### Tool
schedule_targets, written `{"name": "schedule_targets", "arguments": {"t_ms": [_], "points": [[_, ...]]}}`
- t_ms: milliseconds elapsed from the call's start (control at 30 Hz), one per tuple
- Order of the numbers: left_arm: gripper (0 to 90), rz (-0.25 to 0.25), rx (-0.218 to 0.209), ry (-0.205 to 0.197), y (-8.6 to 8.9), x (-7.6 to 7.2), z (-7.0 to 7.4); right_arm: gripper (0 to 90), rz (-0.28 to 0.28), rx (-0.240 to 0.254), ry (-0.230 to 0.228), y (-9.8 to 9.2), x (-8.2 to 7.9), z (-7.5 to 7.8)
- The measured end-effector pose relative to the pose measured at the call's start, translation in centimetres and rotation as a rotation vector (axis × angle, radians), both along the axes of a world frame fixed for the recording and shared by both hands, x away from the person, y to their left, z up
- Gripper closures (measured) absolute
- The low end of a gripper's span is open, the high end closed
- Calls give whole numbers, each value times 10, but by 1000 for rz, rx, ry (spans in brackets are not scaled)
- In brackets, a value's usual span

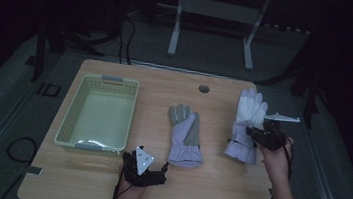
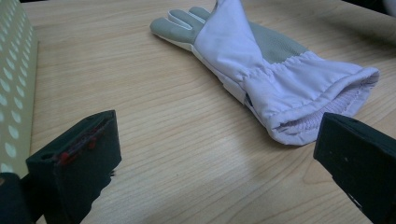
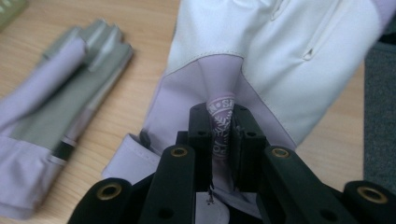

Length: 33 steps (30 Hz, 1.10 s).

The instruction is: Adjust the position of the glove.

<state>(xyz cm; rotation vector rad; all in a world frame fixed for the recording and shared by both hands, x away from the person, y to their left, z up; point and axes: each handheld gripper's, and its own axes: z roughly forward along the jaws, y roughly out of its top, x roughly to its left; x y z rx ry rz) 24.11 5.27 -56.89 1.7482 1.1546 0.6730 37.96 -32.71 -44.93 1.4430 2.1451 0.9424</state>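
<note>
My right tongs [image 3: 223, 135]: clamped on a pinched fold of the white glove [image 1: 248, 123].
My left tongs [image 2: 210, 154]: wide apart, empty, above the counter [image 2: 177, 154].
Cut off: basket [image 2: 16, 84].

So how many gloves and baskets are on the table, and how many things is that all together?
Gloves: 2, one lying flat mid-table and one pinched by the right gripper, partly lifted.
Baskets: 1, pale green, on the left.
Total: 3
</note>
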Motion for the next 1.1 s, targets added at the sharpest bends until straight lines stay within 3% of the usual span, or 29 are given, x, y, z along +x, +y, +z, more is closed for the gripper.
{"name": "schedule_targets", "arguments": {"t_ms": [333,667,833,1100], "points": [[8,1,2,0,0,0,0,805,2,21,-46,17,-1,44],[8,1,1,-4,0,0,0,805,58,19,-88,57,-9,83],[7,1,1,-3,0,0,0,804,84,24,-109,83,-15,92],[8,-4,4,-4,0,0,0,804,136,28,-106,120,-23,93]]}}
